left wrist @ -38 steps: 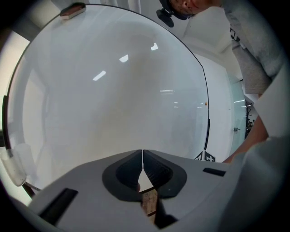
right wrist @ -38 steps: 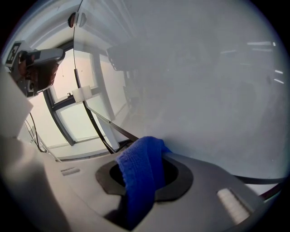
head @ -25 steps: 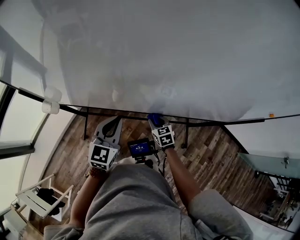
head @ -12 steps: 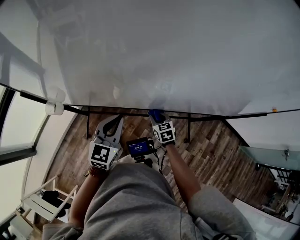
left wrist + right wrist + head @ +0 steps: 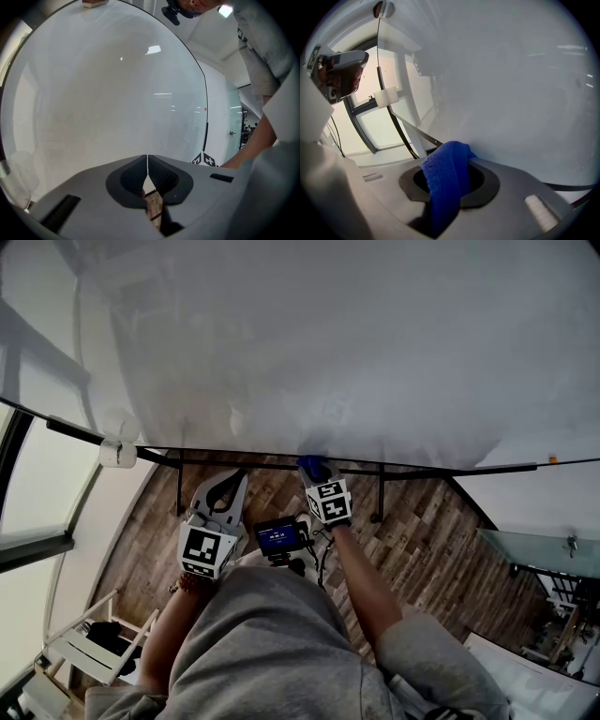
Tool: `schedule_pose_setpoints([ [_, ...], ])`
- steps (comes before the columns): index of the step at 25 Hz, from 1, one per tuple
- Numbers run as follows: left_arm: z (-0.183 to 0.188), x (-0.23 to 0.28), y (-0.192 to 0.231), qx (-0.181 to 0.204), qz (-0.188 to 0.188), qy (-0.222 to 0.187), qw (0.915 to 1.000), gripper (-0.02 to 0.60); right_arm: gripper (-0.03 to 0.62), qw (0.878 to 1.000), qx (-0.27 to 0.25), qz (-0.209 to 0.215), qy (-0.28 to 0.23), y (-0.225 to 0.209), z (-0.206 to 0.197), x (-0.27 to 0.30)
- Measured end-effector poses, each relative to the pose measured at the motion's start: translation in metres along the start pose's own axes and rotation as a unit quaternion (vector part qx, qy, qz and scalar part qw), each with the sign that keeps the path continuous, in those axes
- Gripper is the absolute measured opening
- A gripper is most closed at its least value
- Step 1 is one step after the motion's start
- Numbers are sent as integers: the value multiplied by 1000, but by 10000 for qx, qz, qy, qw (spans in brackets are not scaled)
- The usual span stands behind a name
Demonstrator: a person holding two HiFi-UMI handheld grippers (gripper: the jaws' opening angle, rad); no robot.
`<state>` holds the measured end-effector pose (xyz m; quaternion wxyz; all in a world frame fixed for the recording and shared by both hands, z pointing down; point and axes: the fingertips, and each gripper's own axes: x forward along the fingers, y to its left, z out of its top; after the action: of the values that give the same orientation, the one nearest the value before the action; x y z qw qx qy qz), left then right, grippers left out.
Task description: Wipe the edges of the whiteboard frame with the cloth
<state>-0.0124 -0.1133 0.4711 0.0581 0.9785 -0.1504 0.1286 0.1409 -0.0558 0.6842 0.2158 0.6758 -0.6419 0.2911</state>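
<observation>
We hold the blue cloth (image 5: 446, 180) in the right gripper (image 5: 316, 472), whose jaws are clamped on it. The cloth is a deep, saturated blue with a fine knitted, terry-like texture. It is folded into a thick band that rises from between the jaws and bunches into a rounded lump at their tips. In the head view that lump sits right at the dark bottom rail (image 5: 441, 469) of the whiteboard (image 5: 328, 343), roughly mid-length along it. The board's surface is white and glossy, with faint grey smears and ceiling-light reflections.

Our left gripper (image 5: 230, 486) hangs just below the same rail, to the left. Its jaws are pressed together with nothing between them.

We can read no brand or lettering. The marker cubes (image 5: 329, 505) carry only black-and-white square patterns. The small screen (image 5: 279, 537) at our waist glows blue, its text too small to make out.
</observation>
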Motion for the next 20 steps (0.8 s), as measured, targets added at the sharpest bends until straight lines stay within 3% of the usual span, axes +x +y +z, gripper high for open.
schedule_pose_setpoints([
  [20, -14, -35, 56, -13, -89, -15, 10000, 15, 107, 9999, 121, -31, -115, 50, 20, 30],
])
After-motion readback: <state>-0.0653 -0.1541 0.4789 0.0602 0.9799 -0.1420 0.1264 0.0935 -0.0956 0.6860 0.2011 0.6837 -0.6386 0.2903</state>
